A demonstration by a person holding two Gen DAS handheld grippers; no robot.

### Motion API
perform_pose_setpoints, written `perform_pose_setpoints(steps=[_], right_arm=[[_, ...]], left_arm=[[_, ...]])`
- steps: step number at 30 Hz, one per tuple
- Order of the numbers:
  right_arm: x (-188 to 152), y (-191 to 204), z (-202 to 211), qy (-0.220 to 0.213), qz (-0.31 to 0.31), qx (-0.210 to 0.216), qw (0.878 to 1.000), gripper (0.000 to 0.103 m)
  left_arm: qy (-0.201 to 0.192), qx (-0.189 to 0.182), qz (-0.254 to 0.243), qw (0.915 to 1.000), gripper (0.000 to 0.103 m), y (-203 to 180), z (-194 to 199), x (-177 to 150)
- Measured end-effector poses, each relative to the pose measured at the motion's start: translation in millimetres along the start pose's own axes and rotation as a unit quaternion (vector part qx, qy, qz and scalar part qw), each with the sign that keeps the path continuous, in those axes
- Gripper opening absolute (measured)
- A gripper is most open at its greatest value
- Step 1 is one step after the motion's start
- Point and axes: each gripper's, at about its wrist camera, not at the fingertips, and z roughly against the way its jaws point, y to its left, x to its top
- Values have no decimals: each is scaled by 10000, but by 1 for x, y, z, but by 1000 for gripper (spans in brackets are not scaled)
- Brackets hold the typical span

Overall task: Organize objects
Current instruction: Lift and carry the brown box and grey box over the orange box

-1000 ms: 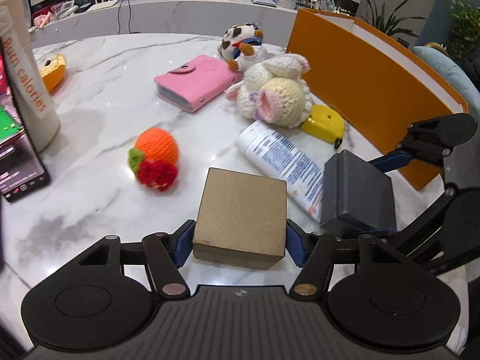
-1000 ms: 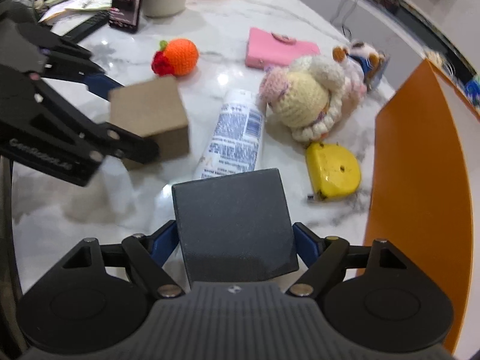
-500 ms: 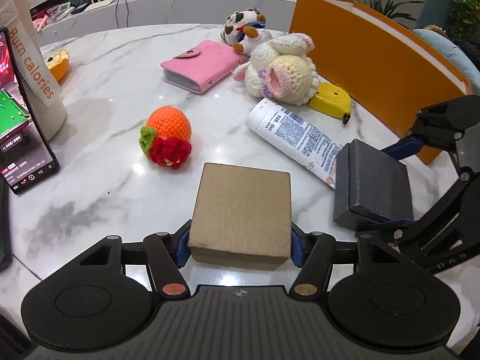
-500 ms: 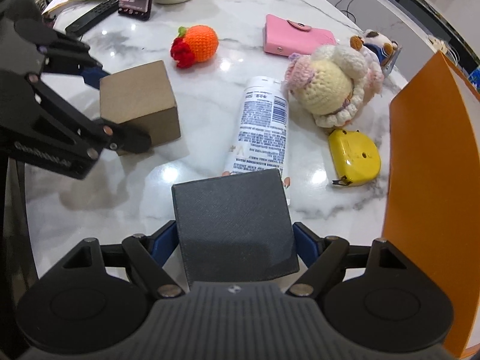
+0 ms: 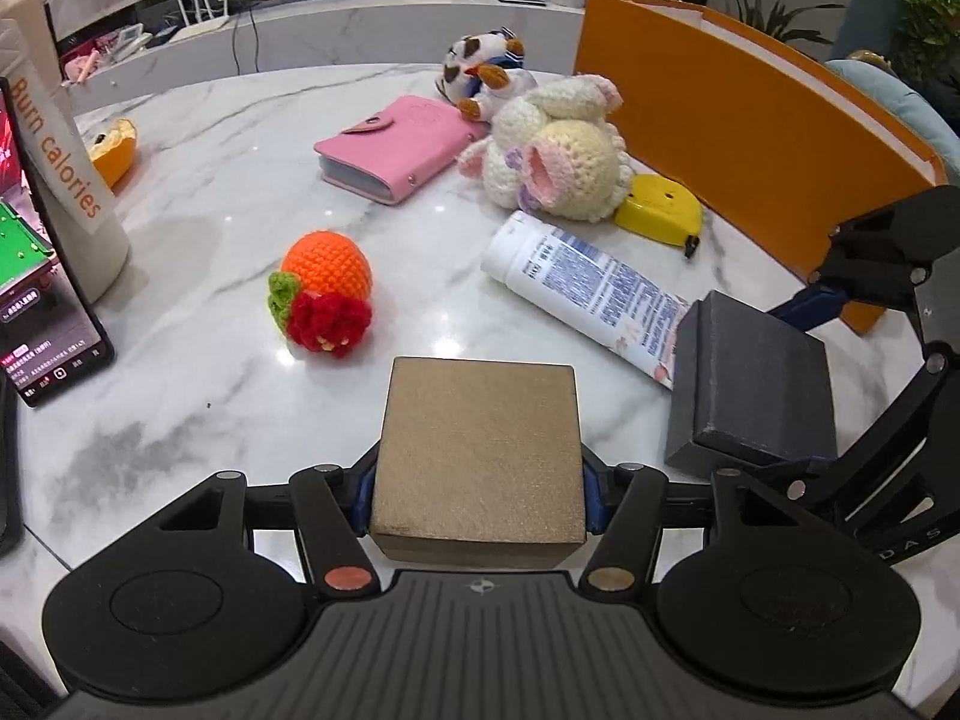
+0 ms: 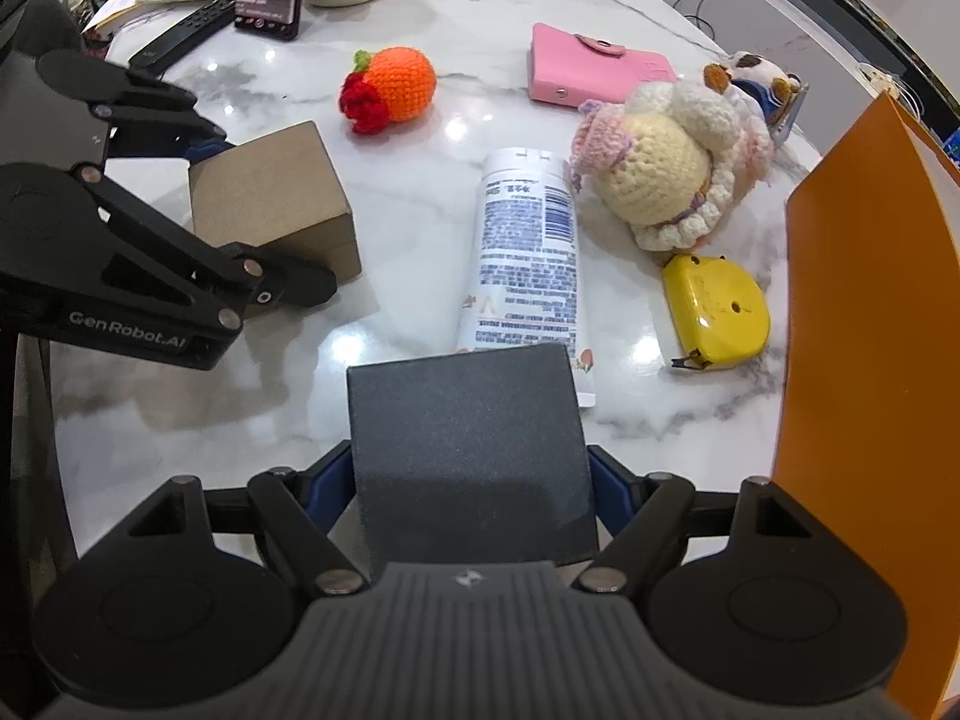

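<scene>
the left gripper (image 5: 478, 501) is closing, its jaws clamped on the tan box (image 5: 480, 450) just left of the lotion tube (image 5: 591, 294), while the right gripper (image 6: 472, 489) clamps the dark box (image 6: 468, 456) at the tube's near end, likely both ready for sorting

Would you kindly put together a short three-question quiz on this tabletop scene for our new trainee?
1. True or false: the left gripper has a dark grey box between its fingers.
2. Which item lies nearest the yellow tape measure? A) pink wallet B) cream crochet toy C) crochet orange
3. What does the right gripper hold?

Key: 1. False; it has the tan box between them, jaws closing. 2. B. 3. The dark grey box.
</scene>
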Motion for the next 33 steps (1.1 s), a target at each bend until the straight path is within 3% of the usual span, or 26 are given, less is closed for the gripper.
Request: perform_pose_setpoints(steps=[16,33], right_arm=[[3,-13,22,-294,-226,-110,9993,79],[2,-57,84,-1265,-970,-396,9864,79]], left_arm=[[-109,-171,-80,9998,69,-4,15,7],[-598,-201,-464,9969,69,-28,35,59]])
